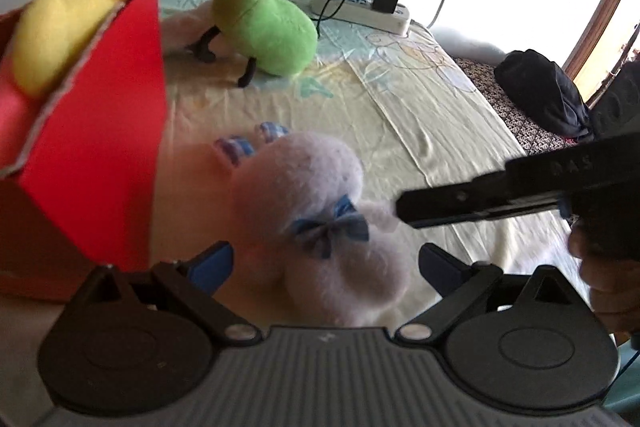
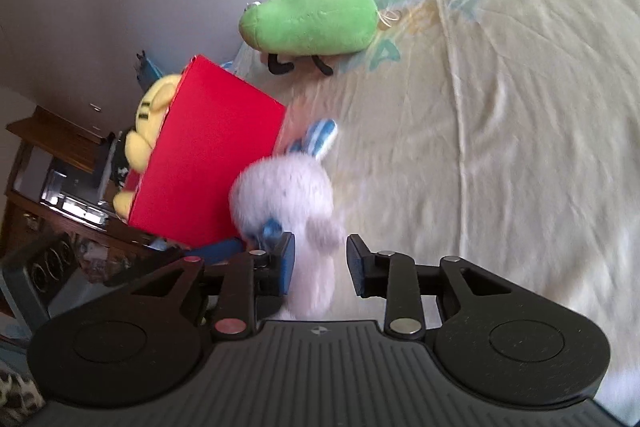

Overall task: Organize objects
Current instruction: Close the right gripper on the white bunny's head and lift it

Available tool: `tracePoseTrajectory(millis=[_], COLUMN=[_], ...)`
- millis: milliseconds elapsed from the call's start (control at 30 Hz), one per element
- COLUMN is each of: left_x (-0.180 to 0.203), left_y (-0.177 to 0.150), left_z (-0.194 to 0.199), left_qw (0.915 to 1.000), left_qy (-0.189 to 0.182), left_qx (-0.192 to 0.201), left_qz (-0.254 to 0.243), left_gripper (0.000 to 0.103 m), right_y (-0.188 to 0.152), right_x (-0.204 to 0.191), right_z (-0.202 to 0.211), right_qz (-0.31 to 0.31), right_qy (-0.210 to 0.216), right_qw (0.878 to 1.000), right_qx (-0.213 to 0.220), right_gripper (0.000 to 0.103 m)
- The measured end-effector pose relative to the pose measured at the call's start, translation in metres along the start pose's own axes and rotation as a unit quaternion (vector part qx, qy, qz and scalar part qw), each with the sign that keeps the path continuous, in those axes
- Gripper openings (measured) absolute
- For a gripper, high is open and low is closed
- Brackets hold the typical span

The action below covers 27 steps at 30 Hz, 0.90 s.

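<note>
A white bunny plush [image 1: 320, 211] with a blue bow and striped ears lies on the bed sheet beside a red box [image 1: 92, 147]. A yellow plush [image 1: 60, 23] sits inside that box. My left gripper [image 1: 326, 263] is open wide, one pad on each side of the bunny's lower body. My right gripper [image 1: 404, 209] comes in from the right and touches the bunny's arm. In the right wrist view the right gripper [image 2: 320, 263] is narrowed on the bunny [image 2: 288, 195], whose soft body fills the gap. A green plush [image 1: 264, 27] lies farther back.
A white power strip [image 1: 360, 7] with a black adapter and cables lies at the head of the bed near the wall. A dark bundle of cloth [image 1: 548, 95] rests at the right edge. Wooden furniture [image 2: 60, 163] stands beyond the red box [image 2: 208, 163].
</note>
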<state>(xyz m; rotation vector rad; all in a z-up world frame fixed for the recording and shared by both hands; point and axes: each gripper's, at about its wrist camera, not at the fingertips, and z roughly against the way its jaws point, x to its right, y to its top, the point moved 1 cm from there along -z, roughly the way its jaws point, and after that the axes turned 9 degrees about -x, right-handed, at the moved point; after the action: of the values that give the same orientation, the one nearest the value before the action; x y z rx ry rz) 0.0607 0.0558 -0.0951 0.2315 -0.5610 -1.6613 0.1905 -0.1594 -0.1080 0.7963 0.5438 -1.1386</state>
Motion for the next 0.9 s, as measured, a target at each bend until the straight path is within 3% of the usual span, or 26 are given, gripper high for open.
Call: tracePoseTrajectory(millis=[67, 200, 333, 533, 900], left_x=[0.002, 0.000, 0.001, 0.004, 0.028], left_y=[0.002, 0.007, 0.008, 0.006, -0.020], left_z=[-0.007, -0.019, -0.022, -0.020, 0.003], left_qw=[1.0000, 0.9997, 0.9995, 0.9994, 0.9987], left_qy=[0.004, 0.003, 0.025, 0.027, 0.007], left_qx=[-0.006, -0.017, -0.017, -0.022, -0.042], left_qz=[-0.001, 0.016, 0.012, 0.006, -0.027], left_gripper=[0.097, 0.091, 0.089, 0.087, 0.086], right_y=[0.009, 0.019, 0.017, 0.004, -0.039], right_x=[0.008, 0.019, 0.018, 0.016, -0.012], right_z=[-0.007, -0.026, -0.034, -0.031, -0.010], right_qz=[-0.012, -0.046, -0.063, -0.066, -0.006], right_qy=[0.015, 0.061, 0.096, 0.098, 0.052], right_qw=[1.000, 0.997, 0.992, 0.992, 0.998], right_qx=[-0.004, -0.019, -0.043, -0.038, -0.037], right_gripper=[0.042, 0.043, 0.042, 0.032, 0.031])
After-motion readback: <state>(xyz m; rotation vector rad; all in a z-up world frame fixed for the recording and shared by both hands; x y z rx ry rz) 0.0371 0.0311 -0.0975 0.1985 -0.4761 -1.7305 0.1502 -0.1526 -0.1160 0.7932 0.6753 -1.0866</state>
